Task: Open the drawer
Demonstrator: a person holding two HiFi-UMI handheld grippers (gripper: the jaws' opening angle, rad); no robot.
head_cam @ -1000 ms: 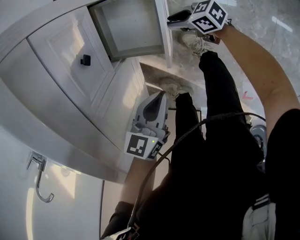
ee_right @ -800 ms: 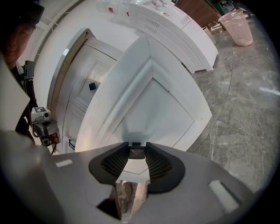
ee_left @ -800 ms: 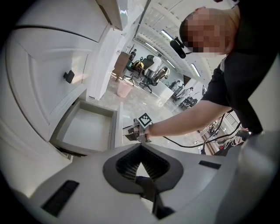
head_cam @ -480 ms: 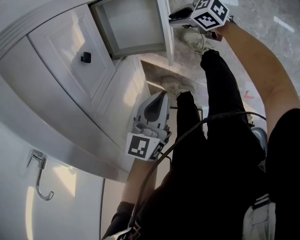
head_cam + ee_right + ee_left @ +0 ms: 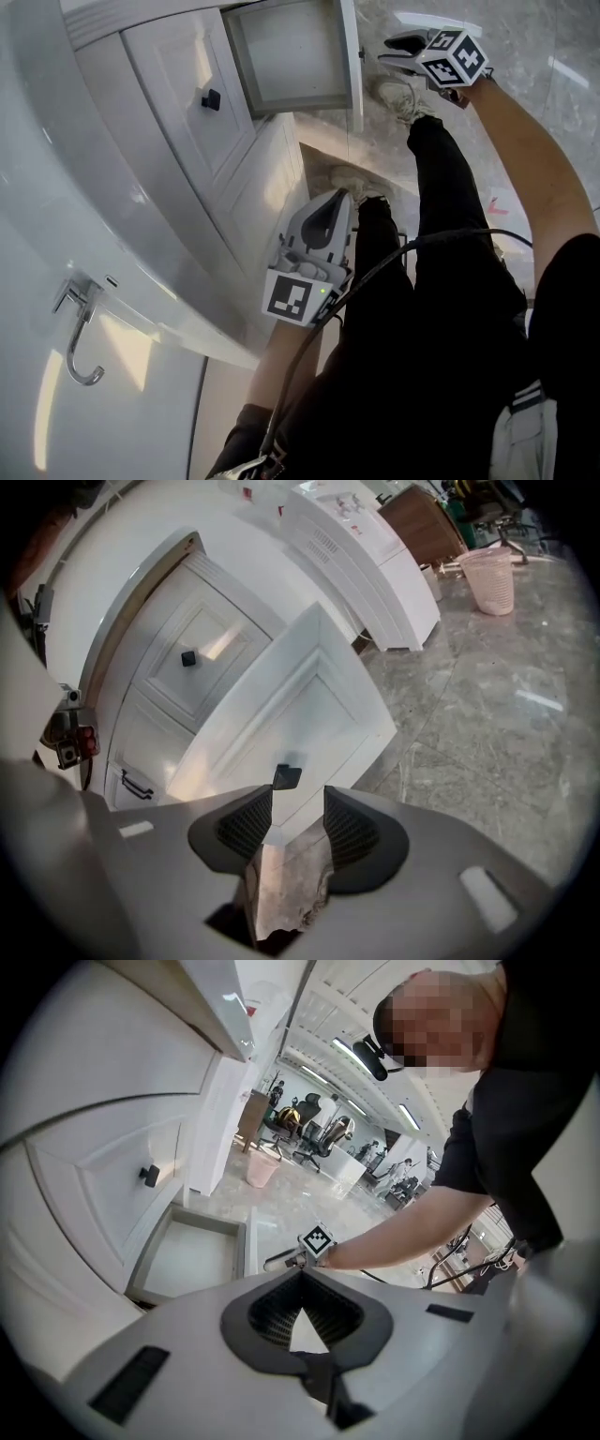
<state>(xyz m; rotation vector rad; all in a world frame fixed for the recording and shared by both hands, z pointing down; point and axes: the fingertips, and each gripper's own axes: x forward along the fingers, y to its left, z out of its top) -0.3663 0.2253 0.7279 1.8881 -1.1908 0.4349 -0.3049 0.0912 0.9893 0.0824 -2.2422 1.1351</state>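
The white drawer (image 5: 291, 56) stands pulled out of the cabinet, its grey inside showing. My right gripper (image 5: 388, 47) hovers just off the drawer's front panel (image 5: 309, 696). Its jaws are opening, and the small black knob (image 5: 286, 776) sits just beyond the fingertips with the pads not pressing on it. In its own view the right gripper (image 5: 296, 795) shows only floor and panel between the pads. My left gripper (image 5: 337, 197) hangs lower beside the person's leg, away from the drawer (image 5: 192, 1260). The left gripper (image 5: 301, 1277) has its tips together and holds nothing.
A cabinet door with a black knob (image 5: 210, 98) stands beside the drawer. A metal hook (image 5: 80, 342) hangs on the white wall at lower left. The person's legs, shoes (image 5: 398, 94) and a black cable (image 5: 375, 267) fill the right. A pink basket (image 5: 492, 578) stands on the marble floor.
The right gripper has drawn back a little from the drawer front and its jaws stand wider. The left gripper has risen slightly. The drawer stays pulled out.
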